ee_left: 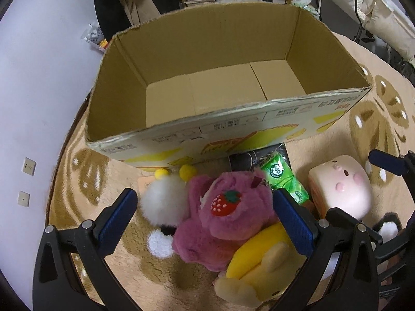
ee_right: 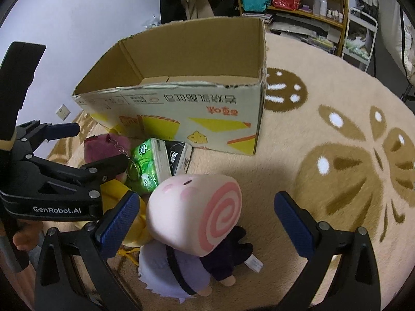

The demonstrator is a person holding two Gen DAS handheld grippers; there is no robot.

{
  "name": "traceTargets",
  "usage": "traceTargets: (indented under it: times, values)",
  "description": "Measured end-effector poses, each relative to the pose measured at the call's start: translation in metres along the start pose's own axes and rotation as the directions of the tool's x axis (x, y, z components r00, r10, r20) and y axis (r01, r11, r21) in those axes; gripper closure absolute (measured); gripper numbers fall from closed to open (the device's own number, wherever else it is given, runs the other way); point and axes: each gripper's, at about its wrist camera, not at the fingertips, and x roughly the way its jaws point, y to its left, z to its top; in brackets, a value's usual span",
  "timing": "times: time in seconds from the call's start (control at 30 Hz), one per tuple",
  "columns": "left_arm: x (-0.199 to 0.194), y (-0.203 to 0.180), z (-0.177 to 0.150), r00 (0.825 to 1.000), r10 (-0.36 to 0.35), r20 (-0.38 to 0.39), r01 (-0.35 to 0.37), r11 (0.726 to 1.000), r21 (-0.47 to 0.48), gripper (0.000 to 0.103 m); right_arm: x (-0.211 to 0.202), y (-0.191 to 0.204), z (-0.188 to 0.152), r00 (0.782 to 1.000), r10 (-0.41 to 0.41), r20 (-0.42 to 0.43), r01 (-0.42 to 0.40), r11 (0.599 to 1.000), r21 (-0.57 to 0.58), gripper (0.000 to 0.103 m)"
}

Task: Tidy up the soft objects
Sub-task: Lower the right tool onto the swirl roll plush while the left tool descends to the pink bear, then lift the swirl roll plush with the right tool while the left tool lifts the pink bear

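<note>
Right wrist view: "GenRobot.AI" printed on the left gripper (ee_right: 103, 150).
Both the left and the right gripper (ee_right: 205, 220) hang wide apart over plush toys (ee_left: 223, 220) lying beside the cardboard box (ee_left: 181, 140).

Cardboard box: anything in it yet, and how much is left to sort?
Nothing looks done: the cardboard box shows only bare floor inside. Nothing is in hand either; the left gripper is open over the pink strawberry plush, and the right gripper is open around the swirl-roll plush. Still on the rug: both plushes, the yellow plush, white pompom and green tissue pack.
</note>
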Motion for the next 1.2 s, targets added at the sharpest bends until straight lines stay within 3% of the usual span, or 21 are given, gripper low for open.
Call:
traceTargets:
  times: [0.2,0.33,0.5,0.63,0.7,0.83,0.97,1.2]
  values:
    - [0.007,0.003,0.000,0.999,-0.030,-0.026,0.029,0.999,-0.024,0.000,0.009,-0.005,0.000,1.000,0.013,-0.024,-0.013,1.000,0.010,0.002]
    - [0.012,0.006,0.000,0.998,-0.049,-0.040,0.047,0.998,-0.048,0.000,0.015,-0.006,-0.002,0.997,0.057,-0.043,-0.056,0.998,0.014,0.013]
    - [0.015,0.011,-0.001,0.995,-0.082,-0.060,0.077,0.994,-0.081,0.009,0.015,-0.006,-0.003,0.996,0.081,-0.040,-0.080,0.997,0.023,0.027]
    - [0.016,0.015,-0.002,0.991,-0.122,-0.062,0.114,0.985,-0.127,0.022,0.013,-0.010,-0.003,0.995,0.092,-0.029,-0.091,0.995,0.042,0.036]
    - [0.015,0.014,-0.003,0.989,-0.137,-0.056,0.129,0.984,-0.123,0.034,0.011,-0.010,-0.003,0.996,0.085,-0.020,-0.084,0.996,0.037,0.046]
    - [0.010,0.008,-0.004,0.985,-0.165,-0.046,0.160,0.982,-0.102,0.056,0.004,-0.007,-0.003,0.997,0.075,0.008,-0.075,0.997,0.021,0.053]
    - [0.004,0.005,-0.005,0.989,-0.148,-0.031,0.145,0.986,-0.083,0.057,-0.001,-0.010,-0.002,0.997,0.076,0.020,-0.077,0.996,0.034,0.057]
    - [-0.005,0.018,-0.007,0.988,-0.156,-0.012,0.153,0.977,-0.152,0.057,-0.010,-0.013,0.000,0.996,0.063,0.061,-0.066,0.997,0.044,0.059]
